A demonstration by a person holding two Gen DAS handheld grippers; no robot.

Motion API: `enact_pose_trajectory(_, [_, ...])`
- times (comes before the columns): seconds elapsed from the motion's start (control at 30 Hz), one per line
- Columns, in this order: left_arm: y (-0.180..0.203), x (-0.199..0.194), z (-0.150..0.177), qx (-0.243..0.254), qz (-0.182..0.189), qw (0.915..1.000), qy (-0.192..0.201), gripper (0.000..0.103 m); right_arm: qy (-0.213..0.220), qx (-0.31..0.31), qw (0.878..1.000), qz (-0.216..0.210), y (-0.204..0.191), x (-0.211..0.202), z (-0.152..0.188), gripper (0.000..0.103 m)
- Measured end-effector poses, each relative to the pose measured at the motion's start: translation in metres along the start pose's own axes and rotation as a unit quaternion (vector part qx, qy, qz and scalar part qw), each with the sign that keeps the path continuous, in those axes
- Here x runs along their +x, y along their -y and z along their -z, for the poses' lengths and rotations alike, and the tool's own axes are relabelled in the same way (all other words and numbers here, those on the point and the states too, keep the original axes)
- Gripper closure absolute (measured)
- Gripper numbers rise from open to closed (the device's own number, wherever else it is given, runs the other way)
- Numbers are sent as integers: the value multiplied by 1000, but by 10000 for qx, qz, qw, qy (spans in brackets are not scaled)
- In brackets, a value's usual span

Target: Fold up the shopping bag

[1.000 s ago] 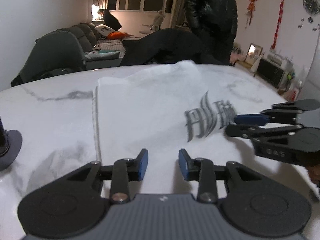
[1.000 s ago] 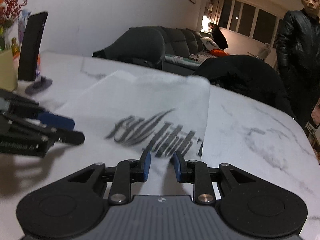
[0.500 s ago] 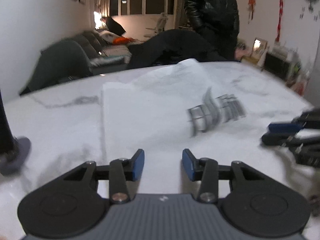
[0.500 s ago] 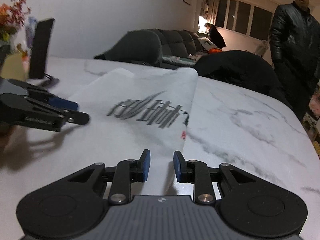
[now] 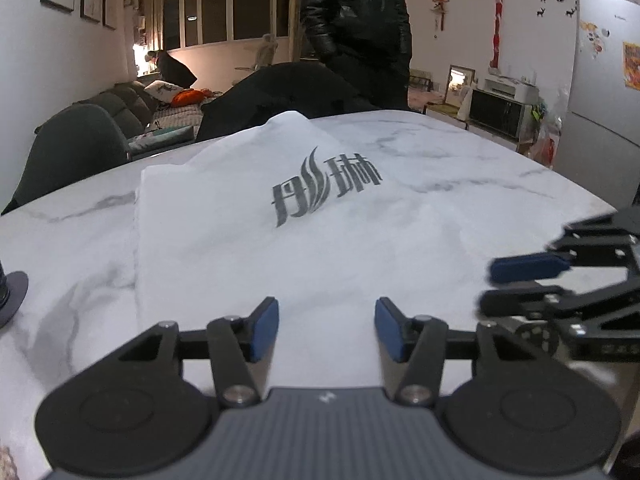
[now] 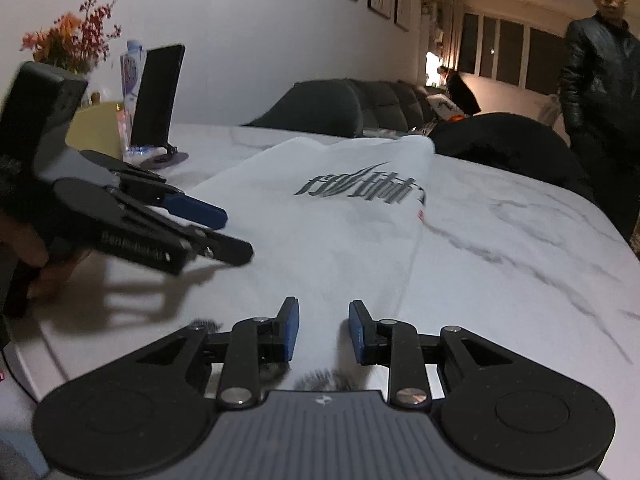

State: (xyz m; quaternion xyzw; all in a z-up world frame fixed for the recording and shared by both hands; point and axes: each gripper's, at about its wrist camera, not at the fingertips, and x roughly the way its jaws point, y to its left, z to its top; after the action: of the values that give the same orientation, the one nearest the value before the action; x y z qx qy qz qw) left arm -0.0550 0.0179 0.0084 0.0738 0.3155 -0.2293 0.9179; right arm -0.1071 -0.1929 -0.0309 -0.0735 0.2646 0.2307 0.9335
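Observation:
A white shopping bag (image 5: 248,240) with a dark printed logo (image 5: 324,184) lies flat on the marble table (image 5: 460,160); its far end is rumpled upward. My left gripper (image 5: 326,328) hovers open over the bag's near part, nothing between its fingers. My right gripper (image 5: 486,286) comes in from the right, low beside the bag. In the right wrist view the bag (image 6: 340,240) stretches away, and the right gripper (image 6: 323,330) stands open above its near right edge. The left gripper (image 6: 236,236) reaches in from the left over the bag.
A phone on a stand (image 6: 158,96), a bottle (image 6: 130,80) and flowers (image 6: 72,40) stand at the table's left end. A person in a black jacket (image 5: 356,32) stands beyond the far edge, behind dark chairs (image 5: 280,96). A dark round base (image 5: 10,296) sits at left.
The left gripper's fingers have spread wider. Both grippers have drawn back toward the bag's near side, so the logo now lies farther ahead of them.

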Motion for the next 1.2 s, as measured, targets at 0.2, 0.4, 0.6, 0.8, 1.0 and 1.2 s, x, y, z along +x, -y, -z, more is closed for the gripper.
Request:
enact_pose_trajectory(0.2, [-4, -5, 4, 84, -22, 10000, -39, 42, 187, 95, 9997, 108, 1, -34, 27, 76])
enact_pose_trajectory(0.4, [-1, -9, -11, 247, 456, 9985, -158, 53, -130, 284, 9994, -125, 15, -49, 15, 76])
enact_pose_trajectory(0.6, [18, 2, -37, 929, 840, 9921, -85, 48, -186, 563, 9982, 42, 40, -32, -25, 76])
enact_pose_trajectory(0.8, [28, 37, -35, 1388, 1305, 9816, -161, 47, -292, 691, 9972, 24, 55, 9, -61, 76])
enact_pose_trajectory(1.0, [21, 43, -26, 1233, 1605, 9793, -41, 34, -436, 627, 9971, 29, 54, 56, -84, 76])
enact_pose_trajectory(1.2, [25, 44, -25, 1335, 1691, 9765, -98, 23, -788, 287, 9964, 100, 48, 110, -92, 77])
